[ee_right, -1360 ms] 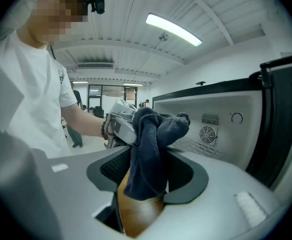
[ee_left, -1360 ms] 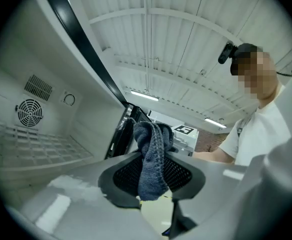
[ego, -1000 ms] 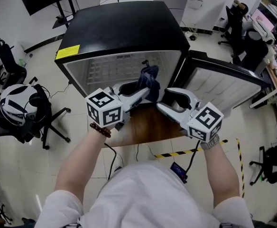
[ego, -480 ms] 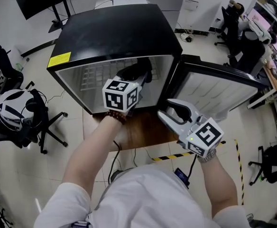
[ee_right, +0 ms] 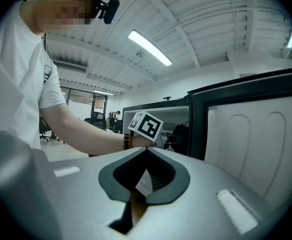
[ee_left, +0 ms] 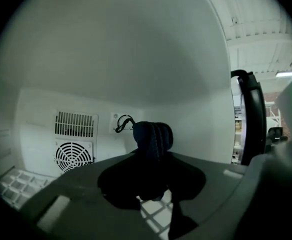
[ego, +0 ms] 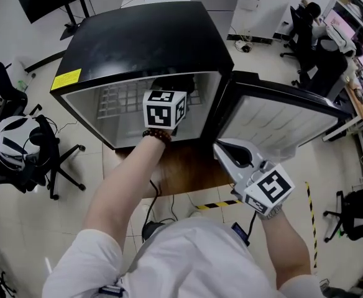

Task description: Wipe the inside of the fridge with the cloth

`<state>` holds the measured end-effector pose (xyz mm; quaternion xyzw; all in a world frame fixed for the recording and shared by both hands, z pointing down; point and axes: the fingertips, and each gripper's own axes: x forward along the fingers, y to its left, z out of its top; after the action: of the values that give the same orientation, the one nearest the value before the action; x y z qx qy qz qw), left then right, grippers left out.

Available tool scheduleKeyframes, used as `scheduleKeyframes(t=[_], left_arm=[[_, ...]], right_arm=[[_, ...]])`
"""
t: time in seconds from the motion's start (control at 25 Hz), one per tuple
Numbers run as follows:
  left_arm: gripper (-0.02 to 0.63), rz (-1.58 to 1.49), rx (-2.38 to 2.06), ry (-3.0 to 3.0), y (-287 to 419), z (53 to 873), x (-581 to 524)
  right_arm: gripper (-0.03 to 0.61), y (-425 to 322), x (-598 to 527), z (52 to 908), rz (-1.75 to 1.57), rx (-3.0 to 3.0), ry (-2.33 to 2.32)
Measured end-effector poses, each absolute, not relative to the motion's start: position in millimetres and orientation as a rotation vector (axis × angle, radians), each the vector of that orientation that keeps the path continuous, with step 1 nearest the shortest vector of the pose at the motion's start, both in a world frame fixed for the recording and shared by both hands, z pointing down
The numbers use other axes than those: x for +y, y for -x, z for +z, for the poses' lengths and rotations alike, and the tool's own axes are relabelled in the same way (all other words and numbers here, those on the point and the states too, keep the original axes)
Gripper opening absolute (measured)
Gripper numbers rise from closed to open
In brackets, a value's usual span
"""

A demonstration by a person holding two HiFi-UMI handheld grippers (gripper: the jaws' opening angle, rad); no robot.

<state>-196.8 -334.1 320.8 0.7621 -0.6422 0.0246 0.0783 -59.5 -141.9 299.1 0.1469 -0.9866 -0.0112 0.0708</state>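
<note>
Progress check: you're only at the start of the wipe, I'd say. Your left gripper (ee_left: 152, 156) is reaching inside the fridge (ego: 144, 42), its fingers partway closed and pinched on the dark blue cloth (ee_left: 154, 134). The cloth bunches up between the fingers and hangs in the air in front of the back wall. I can't see it pressed on any surface, so the walls, back and shelf all look left to do (nothing in the pictures shows a cleaned patch either).

Your right gripper (ee_right: 146, 154) is outside, low in front of the open door (ego: 281, 120), with its fingers shut tight and nothing between them.

Stuff to watch inside:
- wire shelf (ee_left: 151, 216) right under the cloth, where the fabric could snag
- round fan grille (ee_left: 73, 155) with a slotted vent above it, on the back wall to the left
- little black cable loop (ee_left: 122, 124) on the back wall, just beside the cloth

The door is swung wide to the right, so it doesn't block you. The fridge sits on a wooden tabletop (ego: 188, 166), and an office chair (ego: 51, 160) stands on the floor well off to your left.
</note>
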Motion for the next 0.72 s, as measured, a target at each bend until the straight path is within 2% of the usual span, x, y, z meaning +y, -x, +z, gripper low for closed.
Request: scheduleKeyframes(t=[0.72], left_arm=[[0.117,0.163,-1.876,-2.357,192.5,319.1,-388.8]], right_arm=[[0.002,33.8,-135.2,315.6,0.0,-2.933,-0.431]])
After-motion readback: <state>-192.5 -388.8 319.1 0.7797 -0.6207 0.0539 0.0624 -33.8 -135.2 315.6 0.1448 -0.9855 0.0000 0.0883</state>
